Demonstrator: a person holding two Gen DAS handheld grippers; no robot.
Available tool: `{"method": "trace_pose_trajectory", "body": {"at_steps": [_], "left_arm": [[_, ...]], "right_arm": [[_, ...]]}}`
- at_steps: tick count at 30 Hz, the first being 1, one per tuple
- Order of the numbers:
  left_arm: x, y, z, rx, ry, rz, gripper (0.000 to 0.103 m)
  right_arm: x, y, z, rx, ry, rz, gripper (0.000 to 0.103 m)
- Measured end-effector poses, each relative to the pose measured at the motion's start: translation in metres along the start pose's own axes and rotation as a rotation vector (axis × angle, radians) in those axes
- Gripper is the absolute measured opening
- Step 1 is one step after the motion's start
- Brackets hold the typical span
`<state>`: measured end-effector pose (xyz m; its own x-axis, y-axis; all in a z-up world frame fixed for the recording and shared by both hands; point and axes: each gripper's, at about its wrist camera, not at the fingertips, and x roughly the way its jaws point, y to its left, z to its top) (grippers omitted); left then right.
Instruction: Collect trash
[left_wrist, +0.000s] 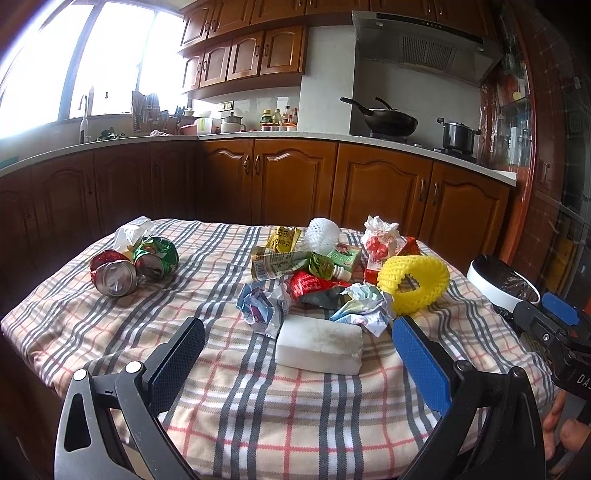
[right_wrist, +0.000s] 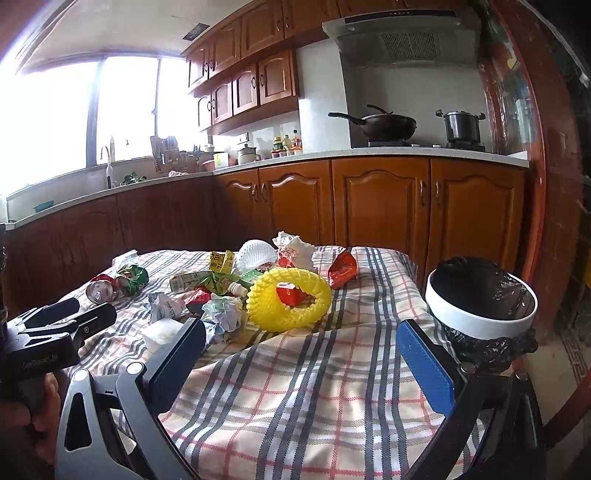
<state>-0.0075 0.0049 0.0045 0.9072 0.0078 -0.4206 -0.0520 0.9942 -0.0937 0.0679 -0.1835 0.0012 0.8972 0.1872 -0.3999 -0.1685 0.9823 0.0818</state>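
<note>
Kitchen table's plaid cloth (left_wrist: 229, 398) is covered in trash; 2 crushed cans (left_wrist: 135, 266) lie apart, both grippers (left_wrist: 299, 354) (right_wrist: 301, 354) spread wide, empty.

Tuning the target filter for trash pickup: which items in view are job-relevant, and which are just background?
Job:
crushed cans
crumpled paper
white foam block
yellow foam net
white foam net
snack wrappers
lined bin
left gripper, right gripper, both open, empty

Background:
wok
pot
sauce bottles
plaid tablecloth
</note>
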Motion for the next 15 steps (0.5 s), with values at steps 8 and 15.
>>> {"method": "trace_pose_trajectory", "body": {"at_steps": [8,15], "left_arm": [[-0.0003,0.0,0.0002,0.0,0.0,0.001,0.102],[-0.0005,-0.0002,0.0004,0.003,0.001,0.002,0.102]], "right_arm": [[-0.0021,0.0001,-0.0003,-0.002,-0.003,0.005,0.103],[-0.0018,0.0002,-0.0006,-0.001,-0.004,0.006,0.103]]}}
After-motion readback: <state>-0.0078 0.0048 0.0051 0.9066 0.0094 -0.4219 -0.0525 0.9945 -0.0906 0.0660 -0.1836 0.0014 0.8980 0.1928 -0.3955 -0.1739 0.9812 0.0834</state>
